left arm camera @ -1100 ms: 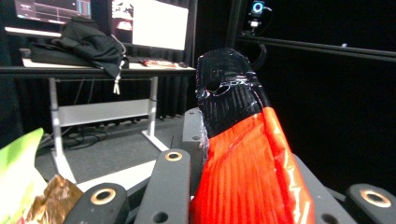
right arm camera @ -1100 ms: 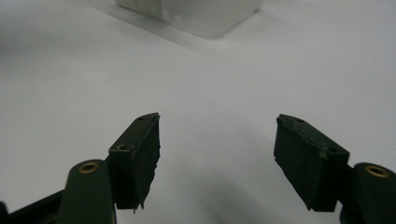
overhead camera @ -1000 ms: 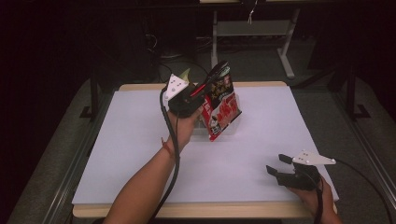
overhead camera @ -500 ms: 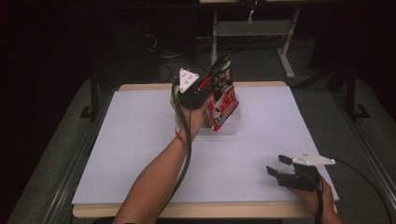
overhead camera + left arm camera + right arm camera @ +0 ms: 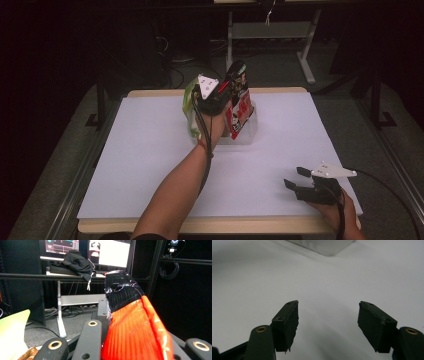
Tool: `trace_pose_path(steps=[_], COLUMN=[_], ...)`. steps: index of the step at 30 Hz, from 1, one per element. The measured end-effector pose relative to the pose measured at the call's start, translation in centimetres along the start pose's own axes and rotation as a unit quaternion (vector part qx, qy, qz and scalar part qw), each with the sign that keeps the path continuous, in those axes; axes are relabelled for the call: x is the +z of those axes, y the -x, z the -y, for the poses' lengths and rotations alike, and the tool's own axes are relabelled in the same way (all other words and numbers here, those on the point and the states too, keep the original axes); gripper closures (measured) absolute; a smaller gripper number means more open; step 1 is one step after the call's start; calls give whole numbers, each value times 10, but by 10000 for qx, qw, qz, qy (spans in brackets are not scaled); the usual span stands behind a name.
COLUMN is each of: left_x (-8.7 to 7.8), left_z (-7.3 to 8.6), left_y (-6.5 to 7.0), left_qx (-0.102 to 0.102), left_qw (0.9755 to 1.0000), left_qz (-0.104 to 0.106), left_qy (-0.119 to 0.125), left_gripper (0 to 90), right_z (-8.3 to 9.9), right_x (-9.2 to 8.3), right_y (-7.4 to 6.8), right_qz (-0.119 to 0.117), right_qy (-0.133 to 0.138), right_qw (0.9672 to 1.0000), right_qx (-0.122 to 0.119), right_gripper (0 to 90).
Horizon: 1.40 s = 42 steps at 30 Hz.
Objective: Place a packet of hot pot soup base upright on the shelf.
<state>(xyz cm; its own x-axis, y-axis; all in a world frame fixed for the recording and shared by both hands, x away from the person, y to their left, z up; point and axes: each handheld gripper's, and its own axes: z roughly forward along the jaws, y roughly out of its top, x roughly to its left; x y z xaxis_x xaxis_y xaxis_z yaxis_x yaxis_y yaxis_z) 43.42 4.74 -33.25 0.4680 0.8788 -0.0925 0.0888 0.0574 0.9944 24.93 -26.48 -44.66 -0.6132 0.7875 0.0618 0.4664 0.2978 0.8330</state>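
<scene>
A red and black snack bag [image 5: 239, 107] hangs upright over a clear plastic container [image 5: 248, 134] at the far middle of the white table [image 5: 150, 150]. My left gripper [image 5: 227, 90] is shut on the bag's upper part. In the left gripper view the red bag [image 5: 135, 332] with its black top sits against one finger [image 5: 103, 312]. A green bag [image 5: 189, 112] stands at the container's left side, behind my left hand. My right gripper [image 5: 296, 178] rests open near the front right of the table, and its jaws [image 5: 328, 322] stand wide apart over bare table.
The container's edge [image 5: 324, 246] lies far ahead of the right gripper. Beyond the table's far edge stand a desk frame [image 5: 270, 30] and monitors [image 5: 110, 252], with dark cloth [image 5: 77, 263] on the desk. Metal rails run along both table sides.
My left hand has carried the red bag to the right and a little down, over the clear container. The green bag now shows at its left. The right gripper has stayed put.
</scene>
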Motion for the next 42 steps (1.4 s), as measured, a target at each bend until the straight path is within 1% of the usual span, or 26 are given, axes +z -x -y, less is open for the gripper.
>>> trace_pose_path(steps=[2, 3, 4, 6, 8, 10, 13, 16, 19, 21, 23, 24, 25, 27, 28, 30, 32, 34, 35, 37, 42], left_x=[3, 5, 6, 8, 9, 9, 7, 5, 3, 1, -1, -1, -1, -2, -1, 3, 3, 2, 2, 2, 0], left_z=[-1, -2, -2, -3, 0, 2, 9, 11, 13, 15, 17, 18, 19, 20, 21, 28, 36, 42, 42, 41, 44], left_y=[1, 3, 3, 3, 5, 6, 8, 11, 17, 19, 18, 18, 18, 16, 15, 15, 15, 14, 15, 15, 12], left_qx=[54, 151, 190, 191, 241, 307, 297, 476, 688, 757, 675, 696, 699, 550, 588, 726, 644, 578, 599, 685, 652], left_qw=[10000, 9999, 9998, 9998, 9997, 9995, 9994, 9986, 9969, 9961, 9963, 9960, 9959, 9968, 9966, 9955, 9959, 9963, 9962, 9955, 9954], left_qz=[31, -9, 6, 1, 40, 76, 158, 215, 364, 427, 508, 554, 555, 576, 575, 559, 539, 582, 581, 584, 611], left_qy=[6, -14, 2, 6, 2, 7, 33, 85, 115, 137, 137, 113, 122, 87, 8, -262, -337, -254, -252, -291, -342], left_gripper=[776, 776, 776, 775, 775, 773, 771, 768, 765, 763, 760, 759, 758, 757, 755, 748, 744, 741, 740, 738, 738], right_z=[0, 0, 0, 0, -1, 0, 0, 0, -1, -1, 0, 0, 0, 0, 0, 0, 0, -1, -1, -1, -1], right_x=[0, 1, 1, 1, 1, 1, 0, 0, 0, 1, 1, 1, 2, 2, 2, 2, 2, 2, 2, 1, 2], right_y=[0, -1, -1, -2, -3, -2, -2, -2, -4, -4, -4, -4, -4, -4, -4, -4, -5, -6, -6, -6, -6], right_qz=[-14, -29, -33, -48, -49, -62, -65, -69, -80, -94, -98, -87, -88, -94, -89, -88, -77, -81, -65, -65, -66], right_qy=[-1, 5, -10, -10, -12, -8, -17, -5, -3, -31, -34, -49, -48, -47, -55, -56, -87, -72, -74, -65, -93], right_qw=[10000, 10000, 10000, 10000, 10000, 10000, 10000, 10000, 9999, 9999, 9999, 9999, 9999, 9999, 9999, 9999, 9999, 9998, 9997, 9997, 9997], right_qx=[11, 1, -16, -54, -79, -73, -35, -55, -71, -84, -105, -91, -91, -87, -96, -116, -127, -174, -201, -213, -197], right_gripper=[327, 327, 327, 329, 328, 329, 329, 329, 331, 331, 331, 331, 331, 331, 331, 331, 331, 331, 331, 331, 332])
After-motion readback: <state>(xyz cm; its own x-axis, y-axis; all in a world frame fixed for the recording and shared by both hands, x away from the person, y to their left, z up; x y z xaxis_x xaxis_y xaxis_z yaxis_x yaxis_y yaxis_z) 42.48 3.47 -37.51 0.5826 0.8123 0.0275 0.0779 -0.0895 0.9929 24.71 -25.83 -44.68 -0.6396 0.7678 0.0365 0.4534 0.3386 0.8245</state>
